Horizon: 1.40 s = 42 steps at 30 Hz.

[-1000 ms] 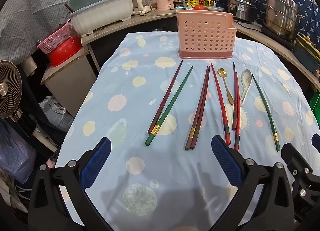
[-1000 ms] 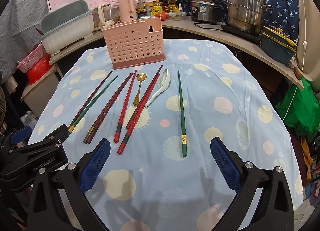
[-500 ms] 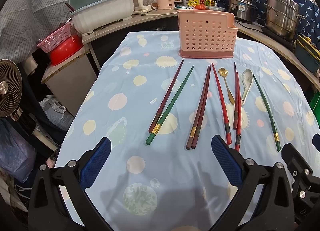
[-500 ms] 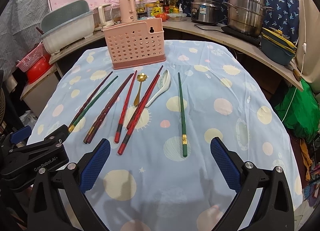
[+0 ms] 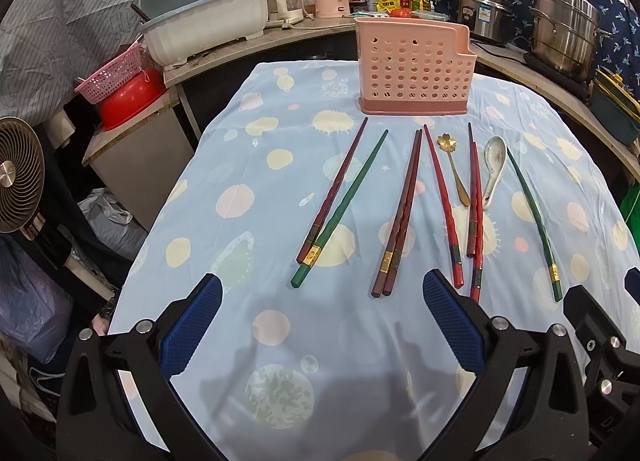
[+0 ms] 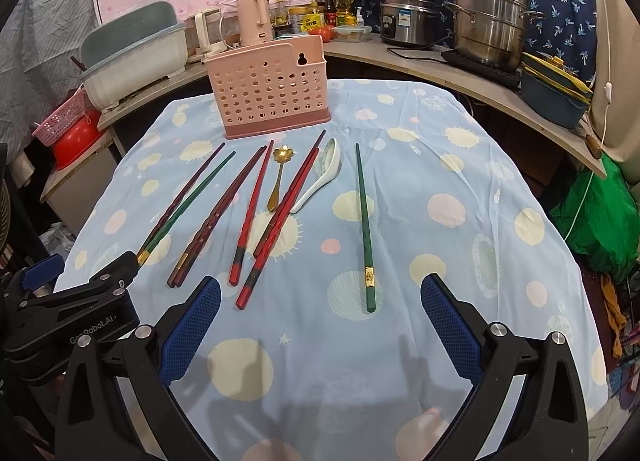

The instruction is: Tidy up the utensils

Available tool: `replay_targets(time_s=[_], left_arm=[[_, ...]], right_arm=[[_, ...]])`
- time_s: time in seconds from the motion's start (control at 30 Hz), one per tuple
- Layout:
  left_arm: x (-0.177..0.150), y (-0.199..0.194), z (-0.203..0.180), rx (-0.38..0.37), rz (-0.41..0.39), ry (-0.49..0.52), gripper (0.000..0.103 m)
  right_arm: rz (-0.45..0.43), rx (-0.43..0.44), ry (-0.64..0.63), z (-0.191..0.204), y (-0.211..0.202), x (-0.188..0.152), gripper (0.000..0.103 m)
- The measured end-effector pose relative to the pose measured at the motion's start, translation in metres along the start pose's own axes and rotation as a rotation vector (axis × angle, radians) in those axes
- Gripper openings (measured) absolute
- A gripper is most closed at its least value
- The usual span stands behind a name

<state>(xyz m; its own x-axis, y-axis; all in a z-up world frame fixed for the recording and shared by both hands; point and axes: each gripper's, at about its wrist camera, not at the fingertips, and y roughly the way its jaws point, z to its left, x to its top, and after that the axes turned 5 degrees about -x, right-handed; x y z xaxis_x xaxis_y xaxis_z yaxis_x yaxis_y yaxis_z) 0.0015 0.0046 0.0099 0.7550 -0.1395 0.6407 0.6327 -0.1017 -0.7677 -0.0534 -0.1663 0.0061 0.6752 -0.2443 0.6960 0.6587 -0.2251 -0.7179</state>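
A pink perforated utensil holder [image 5: 414, 71] [image 6: 270, 95] stands at the far end of the blue spotted tablecloth [image 5: 280, 189]. Before it lie several chopsticks in a row: a dark red and green pair [image 5: 340, 201], a brown pair [image 5: 400, 217], red ones [image 5: 444, 205], and a lone green chopstick [image 6: 364, 229] [image 5: 534, 217]. A gold spoon [image 5: 454, 169] [image 6: 278, 177] and a white ceramic spoon [image 5: 493, 169] [image 6: 322, 177] lie among them. My left gripper [image 5: 320, 321] and right gripper [image 6: 320, 321] hover open above the near edge, both holding nothing.
A counter [image 6: 460, 65] curves around the far side with steel pots [image 6: 492, 21], a rice cooker [image 6: 406, 23], bottles and a dish rack [image 5: 204, 33]. A fan [image 5: 20, 177] and a red bowl [image 5: 128, 97] sit left of the table. A green bag [image 6: 596, 217] lies at the right.
Both grippers have edged slightly forward and the views shifted a little; nothing on the table has moved.
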Motion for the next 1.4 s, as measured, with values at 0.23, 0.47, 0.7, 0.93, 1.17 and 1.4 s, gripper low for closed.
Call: replay_targets(time_s=[0.23, 0.47, 0.7, 0.93, 1.17, 1.4], left_arm=[[-0.001, 0.003, 0.001, -0.009, 0.002, -0.006, 0.096], [-0.004, 0.013, 0.016, -0.03, 0.025, -0.043, 0.096], [-0.006, 0.03, 0.052, 0.0, 0.039, -0.103, 0.096], [0.002, 0.047, 0.069, -0.009, 0.044, -0.11, 0.096], [0.017, 0.072, 0.073, 0.0, 0.048, -0.094, 0.096], [0.015, 0.094, 0.06, -0.003, 0.082, -0.046, 0.095]], right_arm=[[0.003, -0.001, 0.007, -0.001, 0.002, -0.001, 0.096], [0.035, 0.011, 0.046, -0.016, 0.015, -0.005, 0.096], [0.061, -0.004, 0.076, -0.029, 0.032, -0.006, 0.096], [0.083, 0.003, 0.065, -0.029, 0.051, -0.003, 0.086], [0.101, 0.004, 0.063, -0.028, 0.064, -0.001, 0.085], [0.114, -0.001, 0.057, -0.025, 0.073, 0.003, 0.085]])
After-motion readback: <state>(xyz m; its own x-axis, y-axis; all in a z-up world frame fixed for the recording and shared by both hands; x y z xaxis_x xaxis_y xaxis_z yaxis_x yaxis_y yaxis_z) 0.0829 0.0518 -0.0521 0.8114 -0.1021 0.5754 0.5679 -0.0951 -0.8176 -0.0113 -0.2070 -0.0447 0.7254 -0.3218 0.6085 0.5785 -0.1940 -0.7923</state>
